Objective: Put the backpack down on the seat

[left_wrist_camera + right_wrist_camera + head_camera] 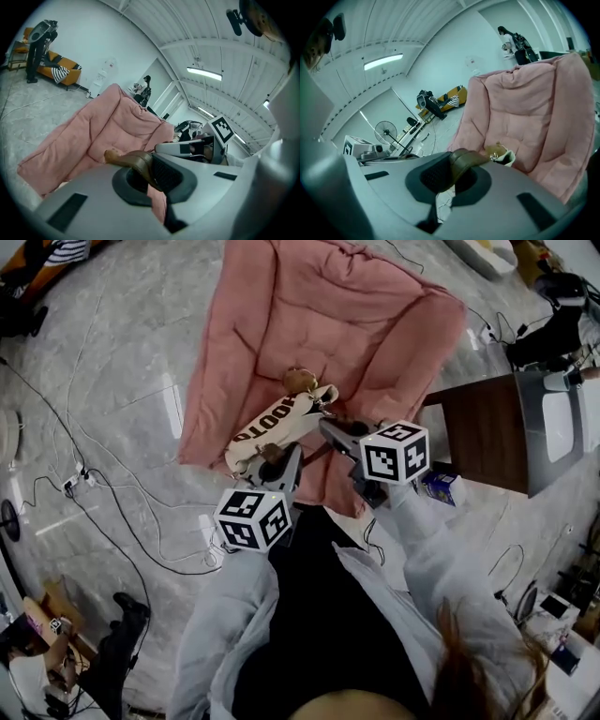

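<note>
pale sleeves (pixel 424 568) of the person fill the bottom of the head view. just past them, the left tongs (pixel 274 457) are closed tight on a brown strap (pixel 130 160) of the backpack (pixel 279 423), and the right tongs (pixel 330 427) pinch a second brown strap (pixel 467 159) the same way. the cream backpack, with dark lettering, hangs between them over the front edge of the pink seat (pixel 319 315); whether it touches the cushion cannot be told. cables (pixel 122 512) trail across the marble floor (pixel 122 362).
</note>
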`<state>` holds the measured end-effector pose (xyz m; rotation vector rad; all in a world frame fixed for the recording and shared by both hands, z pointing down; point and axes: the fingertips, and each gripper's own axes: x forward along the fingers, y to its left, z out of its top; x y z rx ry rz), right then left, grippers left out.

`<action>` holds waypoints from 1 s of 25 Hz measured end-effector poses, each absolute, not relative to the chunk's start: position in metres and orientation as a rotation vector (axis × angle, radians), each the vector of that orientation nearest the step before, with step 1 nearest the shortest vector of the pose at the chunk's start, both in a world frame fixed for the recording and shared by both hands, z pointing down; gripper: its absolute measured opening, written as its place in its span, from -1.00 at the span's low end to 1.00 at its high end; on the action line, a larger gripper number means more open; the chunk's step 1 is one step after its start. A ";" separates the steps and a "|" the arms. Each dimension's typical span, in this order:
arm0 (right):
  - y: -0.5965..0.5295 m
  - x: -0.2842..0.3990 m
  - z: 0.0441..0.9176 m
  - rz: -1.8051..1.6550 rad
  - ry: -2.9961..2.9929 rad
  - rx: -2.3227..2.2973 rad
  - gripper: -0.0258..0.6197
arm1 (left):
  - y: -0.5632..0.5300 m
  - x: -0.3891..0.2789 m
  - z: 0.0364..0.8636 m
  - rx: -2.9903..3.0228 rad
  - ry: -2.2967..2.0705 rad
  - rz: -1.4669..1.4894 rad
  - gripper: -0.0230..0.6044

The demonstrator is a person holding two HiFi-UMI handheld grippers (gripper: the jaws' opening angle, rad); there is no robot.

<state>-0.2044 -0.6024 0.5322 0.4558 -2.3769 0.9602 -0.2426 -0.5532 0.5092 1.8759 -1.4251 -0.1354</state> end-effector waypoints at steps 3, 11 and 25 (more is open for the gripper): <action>-0.590 -0.197 0.536 0.965 -2.365 0.475 -0.90 | -0.540 -0.234 0.515 1.866 -1.401 -0.120 -0.88; -0.549 -0.151 0.556 0.977 -2.290 0.565 -0.90 | -0.501 -0.191 0.531 1.842 -1.275 -0.098 -0.88; -0.471 -0.058 0.596 1.020 -2.190 0.640 -0.90 | -0.425 -0.097 0.571 1.762 -1.128 -0.114 -0.88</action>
